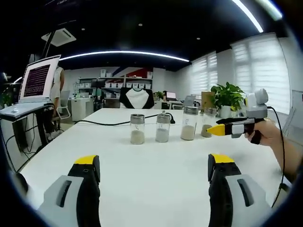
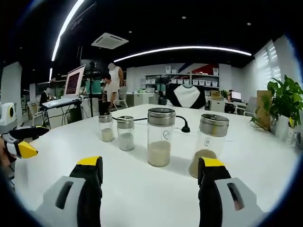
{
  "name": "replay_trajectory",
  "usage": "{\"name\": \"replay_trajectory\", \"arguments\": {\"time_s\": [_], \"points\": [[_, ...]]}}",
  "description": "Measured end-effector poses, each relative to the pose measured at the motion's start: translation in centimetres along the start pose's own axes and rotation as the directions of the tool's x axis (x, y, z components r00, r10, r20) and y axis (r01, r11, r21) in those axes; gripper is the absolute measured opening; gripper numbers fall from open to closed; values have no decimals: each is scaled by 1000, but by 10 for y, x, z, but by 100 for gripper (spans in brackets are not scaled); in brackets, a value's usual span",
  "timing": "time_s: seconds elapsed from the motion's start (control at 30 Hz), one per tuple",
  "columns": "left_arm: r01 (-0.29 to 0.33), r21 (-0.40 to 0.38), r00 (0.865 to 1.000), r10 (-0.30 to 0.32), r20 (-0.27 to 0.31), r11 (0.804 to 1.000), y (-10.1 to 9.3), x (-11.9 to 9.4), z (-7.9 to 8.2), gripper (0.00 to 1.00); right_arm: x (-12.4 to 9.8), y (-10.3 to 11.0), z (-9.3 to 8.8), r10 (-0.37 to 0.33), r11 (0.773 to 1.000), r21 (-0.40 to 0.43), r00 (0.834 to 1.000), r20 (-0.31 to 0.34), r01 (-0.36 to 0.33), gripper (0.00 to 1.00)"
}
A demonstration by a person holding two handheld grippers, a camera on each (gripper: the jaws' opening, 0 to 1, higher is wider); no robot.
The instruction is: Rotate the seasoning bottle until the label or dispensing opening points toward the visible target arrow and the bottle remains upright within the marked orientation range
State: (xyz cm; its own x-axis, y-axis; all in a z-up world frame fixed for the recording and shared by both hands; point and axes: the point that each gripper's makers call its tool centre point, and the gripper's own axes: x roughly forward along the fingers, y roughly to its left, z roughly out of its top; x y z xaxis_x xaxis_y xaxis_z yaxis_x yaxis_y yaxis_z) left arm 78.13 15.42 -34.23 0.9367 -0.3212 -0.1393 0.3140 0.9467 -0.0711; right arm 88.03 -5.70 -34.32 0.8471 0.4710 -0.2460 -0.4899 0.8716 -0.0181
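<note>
our right tool stands wide and empty, with a seasoning bottle just ahead between its jaws on the surface. we risk tipping it, or bumping the neighbouring bottle, if we close off-centre. left tool is wide too.

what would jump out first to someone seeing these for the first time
A row of four glass seasoning bottles stands upright on the white table, each part filled with pale powder; in the right gripper view the third bottle looms largest, with the fourth bottle just past the right claw. That claw's yellow-tipped jaws stand wide apart and hold nothing. In the left gripper view, the left claw is open too, well short of the row.
</note>
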Motion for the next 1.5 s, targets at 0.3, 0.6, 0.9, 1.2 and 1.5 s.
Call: {"name": "replay_trajectory", "arguments": {"time_s": [0.3, 0.6, 0.9, 1.2, 1.5], "points": [[-39, -10, 999, 39, 14, 999, 11, -3, 3, 100, 21, -2, 7, 23, 1000, -18, 1000, 6, -23, 81], [-34, -16, 999, 34, 2, 999, 10, -3, -2, 100, 46, -3, 11, 33, 999, -23, 999, 0, -33, 77], [-32, -19, 999, 32, -8, 999, 10, -3, -5, 99, 71, -18, 23, -11, 998, -66, 1000, 11, 11, 74], [-55, -24, 998, 55, -1, 998, 20, -3, -4, 98, 91, -21, 22, -9, 999, -50, 1000, -5, 8, 73], [-35, -33, 999, 35, 5, 999, 17, -1, -5, 98, 100, -27, 15, -36, 999, -8, 999, -15, 36, 65]]}}
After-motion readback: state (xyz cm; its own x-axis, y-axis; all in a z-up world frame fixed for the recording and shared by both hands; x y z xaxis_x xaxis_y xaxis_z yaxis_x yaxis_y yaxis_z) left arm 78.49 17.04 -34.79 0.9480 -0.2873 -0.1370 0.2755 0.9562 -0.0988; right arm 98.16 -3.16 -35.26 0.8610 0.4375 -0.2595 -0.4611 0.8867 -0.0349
